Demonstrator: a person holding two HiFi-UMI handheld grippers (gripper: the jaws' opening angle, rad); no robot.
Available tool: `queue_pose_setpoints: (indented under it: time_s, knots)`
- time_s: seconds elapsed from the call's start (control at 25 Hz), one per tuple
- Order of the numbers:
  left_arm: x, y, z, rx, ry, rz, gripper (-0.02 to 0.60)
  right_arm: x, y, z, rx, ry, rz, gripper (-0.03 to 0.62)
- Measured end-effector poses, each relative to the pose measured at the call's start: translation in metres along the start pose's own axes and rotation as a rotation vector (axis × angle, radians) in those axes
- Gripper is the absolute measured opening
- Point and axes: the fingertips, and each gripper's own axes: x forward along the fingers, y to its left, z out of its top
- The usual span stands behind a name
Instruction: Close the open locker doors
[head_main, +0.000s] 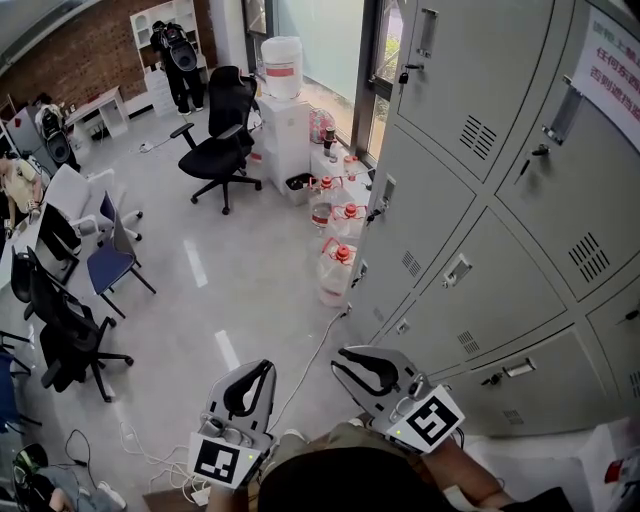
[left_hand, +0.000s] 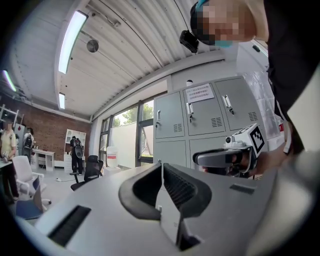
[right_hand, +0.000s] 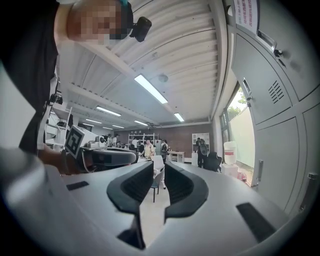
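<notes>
Currently, in the head view, a blue chair (head_main: 108, 262) and several black chairs stand at 9 o'clock on the grey floor (head_main: 200, 300).

The left gripper (head_main: 262, 368) sits at 7 o'clock, low in the frame. In the left gripper view its jaws are clenched, tips touching, with nothing between them (left_hand: 161, 165).

A black office chair (head_main: 222, 135) stands at 11 o'clock.

At 12 o'clock a white water dispenser (head_main: 283, 130) carries an inverted bottle (head_main: 281, 65) on top. The fill level of the bottle cannot be read.

Just right of centre, a group of clear water jugs (head_main: 338, 270) with red caps stands on the floor, close against the left end of the lockers. The contents of the jugs cannot be judged.

The right gripper (head_main: 342, 360) sits at 5 o'clock, near the lowest locker row. In the right gripper view its jaws are released, with a narrow gap between them and no object in the gap (right_hand: 159, 162).

The grey lockers (head_main: 500, 230) fill the frame from 1 o'clock to 4 o'clock. Every door visible in the head view lies flush with its neighbours, so no interior is exposed. Each door has a handle and a vent grille. A white notice (head_main: 610, 60) with red print is fixed to a door at 2 o'clock.
</notes>
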Motion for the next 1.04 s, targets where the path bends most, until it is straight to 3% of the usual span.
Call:
queue_pose_setpoints:
  time_s: [0.16,1.04]
  knots:
    - [0.006,-0.001,-0.005,-0.005,0.005,-0.013,0.009,0.000,0.000,-0.005,-0.035,0.014,0.006,0.069]
    - [0.026,-0.003,-0.019,-0.050,0.017,-0.080,0.008,0.001,-0.006,-0.022,0.015,0.044,-0.006,0.069]
